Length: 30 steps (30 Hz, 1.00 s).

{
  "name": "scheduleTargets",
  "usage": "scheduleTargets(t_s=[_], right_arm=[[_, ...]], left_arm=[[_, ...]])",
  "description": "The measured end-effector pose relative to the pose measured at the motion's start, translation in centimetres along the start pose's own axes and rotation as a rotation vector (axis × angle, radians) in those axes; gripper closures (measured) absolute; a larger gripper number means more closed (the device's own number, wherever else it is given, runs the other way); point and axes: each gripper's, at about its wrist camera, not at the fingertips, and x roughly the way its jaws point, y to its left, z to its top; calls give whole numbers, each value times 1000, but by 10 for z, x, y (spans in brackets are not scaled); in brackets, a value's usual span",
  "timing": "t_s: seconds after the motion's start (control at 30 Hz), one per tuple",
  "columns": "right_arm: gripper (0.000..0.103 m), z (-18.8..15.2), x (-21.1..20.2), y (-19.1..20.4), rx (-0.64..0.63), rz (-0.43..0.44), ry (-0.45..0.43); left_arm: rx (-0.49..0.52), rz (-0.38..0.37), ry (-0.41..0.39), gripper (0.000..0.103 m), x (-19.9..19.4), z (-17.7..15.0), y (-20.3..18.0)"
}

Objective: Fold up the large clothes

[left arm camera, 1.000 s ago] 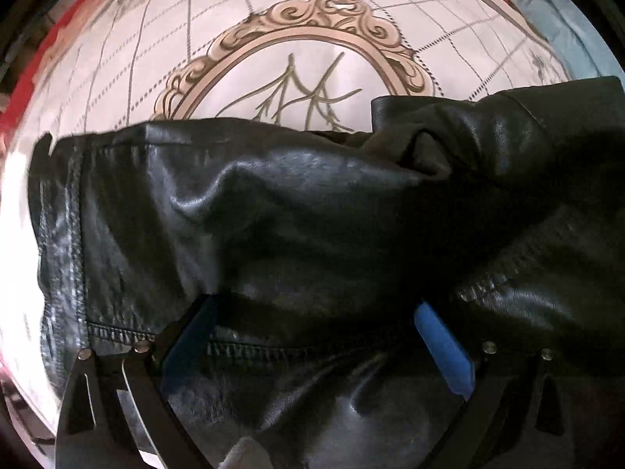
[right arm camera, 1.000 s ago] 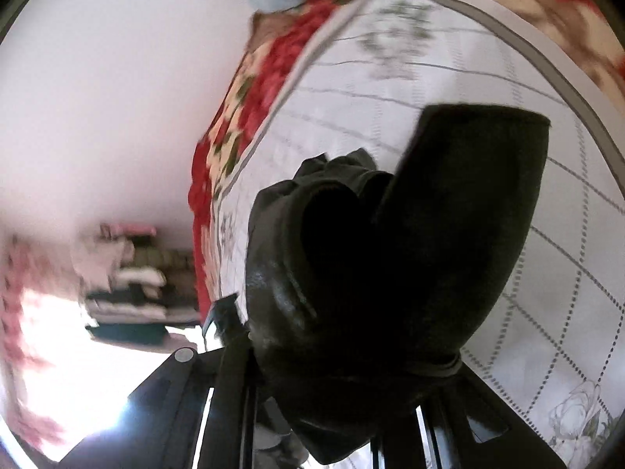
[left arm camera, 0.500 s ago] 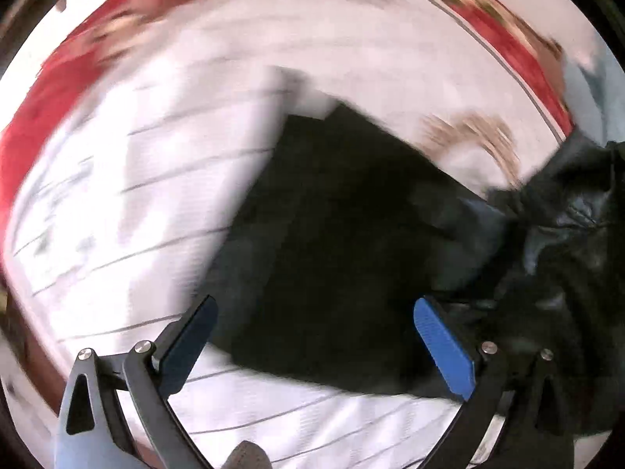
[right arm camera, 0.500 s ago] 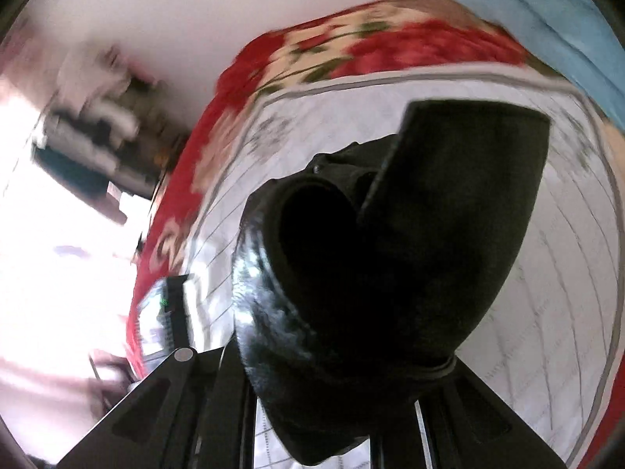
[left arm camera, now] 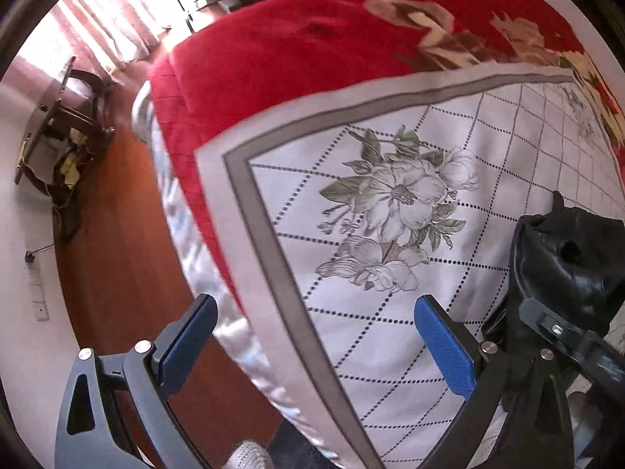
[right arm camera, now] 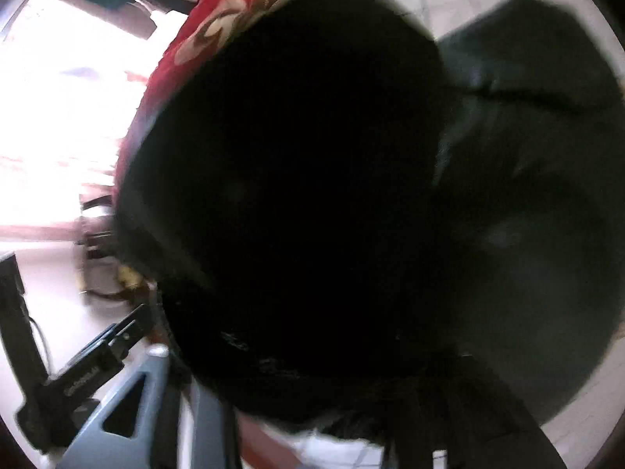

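A black leather garment (right arm camera: pixel 312 203) fills the right wrist view; it is bunched and hangs in front of the camera. My right gripper (right arm camera: pixel 312 422) is shut on the black leather garment; its fingertips are hidden under the folds. In the left wrist view the garment (left arm camera: pixel 570 258) shows at the right edge, bunched over the right gripper's body. My left gripper (left arm camera: pixel 316 344) is open and empty; its blue pads (left arm camera: pixel 443 348) hang over the corner of the white floral sheet (left arm camera: pixel 390 203).
The sheet lies on a red floral blanket (left arm camera: pixel 293 51) over the bed. The bed's corner and edge fall to a brown wooden floor (left arm camera: pixel 117 242). A dark wooden rack (left arm camera: pixel 58 117) stands by the wall at left, with curtains (left arm camera: pixel 117 19) behind.
My left gripper has let go of the garment and swung left, off it, to the bed's corner. My right gripper has turned with the garment, which now covers most of its view.
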Motion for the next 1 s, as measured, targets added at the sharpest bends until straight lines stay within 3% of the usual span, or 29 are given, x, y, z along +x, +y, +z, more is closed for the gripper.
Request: scheduleTargets(t_s=[0.07,0.17,0.33,0.4,0.47,0.6,0.63,0.7,0.8,0.87,1.0], right_arm=[[28,-10,-16,-3,14,103,9],[27,-32,-66,-22,44,207,-49],[27,-50,-129,-97,237,133,-126],[33,-45,-135,-130,277,55,-147],[52,-28,-131,-159,320,10,-142],[51,3,-98,-178,306,-118,-102],[50,12,-86,-188,308,-143,-79],[49,23,-66,-190,326,-160,-62],[43,33,-58,-187,305,-194,-43],[43,31,-69,-185,301,-175,-18],[49,26,-115,-187,385,5,-146]], left_arm=[[24,36,-37,0,-14,0,-7],[80,68,-129,0,-36,5,-31],[168,-12,-240,0,-62,14,-87],[219,-61,-218,0,-49,15,-117],[276,-78,-188,0,-25,16,-151],[354,-112,-76,0,31,22,-201],[381,-79,-61,0,48,22,-211],[435,-32,-56,0,70,21,-228],[451,-29,-56,0,75,25,-232],[457,-41,-53,0,67,26,-228],[463,-46,-85,0,48,25,-218]])
